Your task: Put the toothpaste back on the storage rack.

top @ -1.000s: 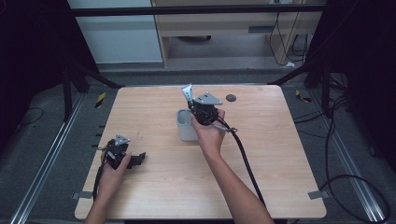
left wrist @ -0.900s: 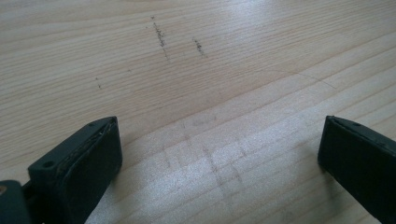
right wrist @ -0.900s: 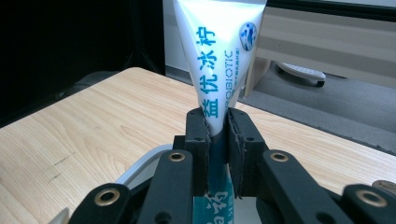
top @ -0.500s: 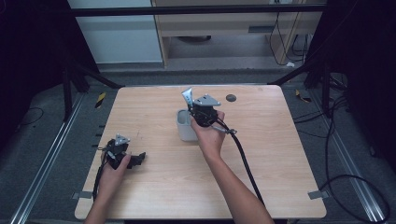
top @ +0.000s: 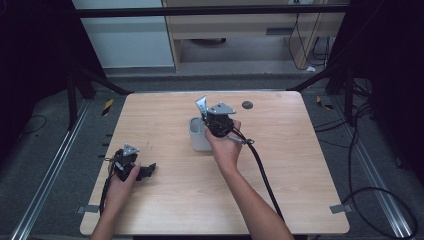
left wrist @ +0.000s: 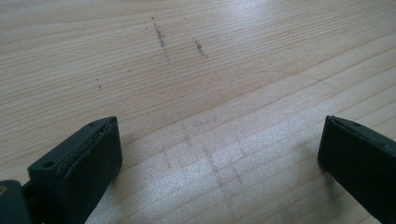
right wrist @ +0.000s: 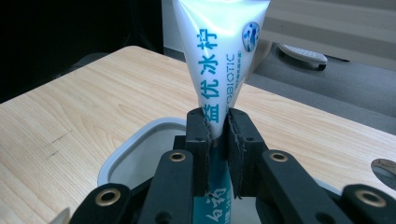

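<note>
A pale wooden table [top: 300, 165] spreads beneath both tongs, and just under the right gripper [right wrist: 217, 122] stands a light grey, round-cornered plastic cup [top: 199, 137] with its mouth open — the white squeeze tube printed with blue Chinese lettering [right wrist: 219, 56] is clenched between the black jaws directly over that opening, lower end already down past the rim, broad flat end standing up beyond the fingertips. Judged from this pose, the step in hand is seating the tube in the cup: it would go best with the tube kept upright and centred over the mouth, lowered straight until its lower end rests on the bottom, and the grip released only then — letting go early or off-centre risks tipping the light cup. In the high view the right gripper [top: 218, 120] is carried on an outstretched forearm, wrist bent so the jaws aim away from the person. The left gripper [top: 131, 165] rests low near the table's near-left side, well apart from the cup, its jaws [left wrist: 212, 154] spread wide over bare wood, grasping nothing.
</note>
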